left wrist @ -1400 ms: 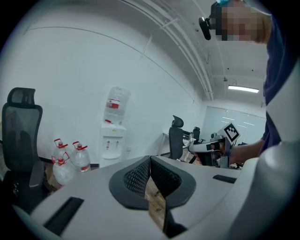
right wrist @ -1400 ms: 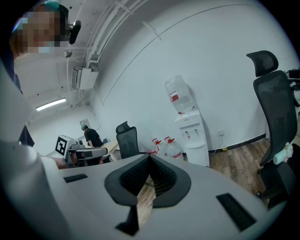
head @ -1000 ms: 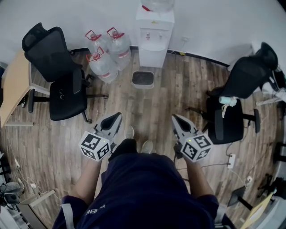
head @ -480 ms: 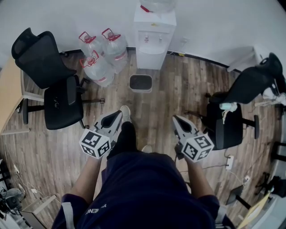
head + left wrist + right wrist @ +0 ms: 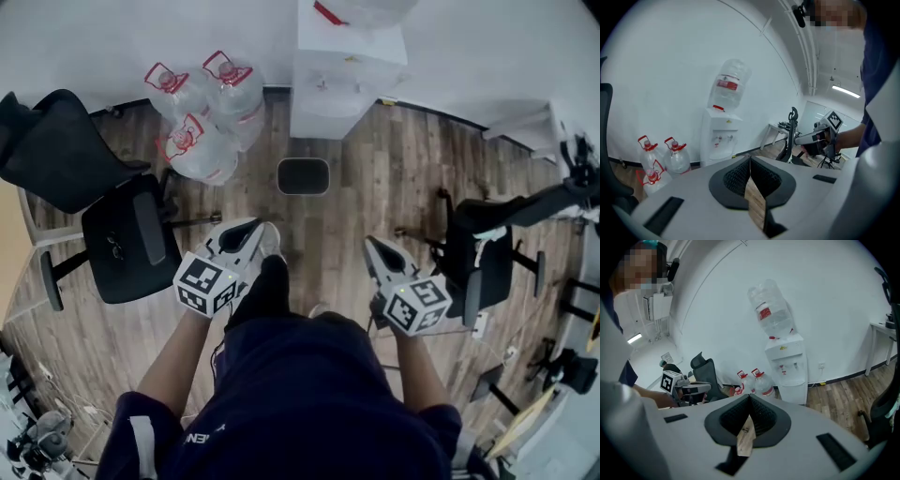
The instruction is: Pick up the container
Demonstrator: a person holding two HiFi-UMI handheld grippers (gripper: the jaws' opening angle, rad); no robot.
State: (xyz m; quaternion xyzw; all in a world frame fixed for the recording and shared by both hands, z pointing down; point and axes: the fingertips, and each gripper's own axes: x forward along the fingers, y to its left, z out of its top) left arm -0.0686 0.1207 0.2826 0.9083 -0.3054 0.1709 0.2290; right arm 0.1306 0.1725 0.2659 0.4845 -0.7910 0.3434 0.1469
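1. The wooden floor fills the room, and nothing on it looks disturbed.
2. A water dispenser stands against the wall, with an office chair well off to its left.
3. Three water jugs cluster just beside the dispenser.
4. The likeliest container, a small dark bin, sits on the floor just in front of the dispenser, well apart from both grippers.
5. The left gripper and the right gripper are held over the person's feet. Each one's fingers are pressed together with nothing between them.
6. The task looks barely begun. The approach, the opening of the fingers, the grasp and the lift all remain.
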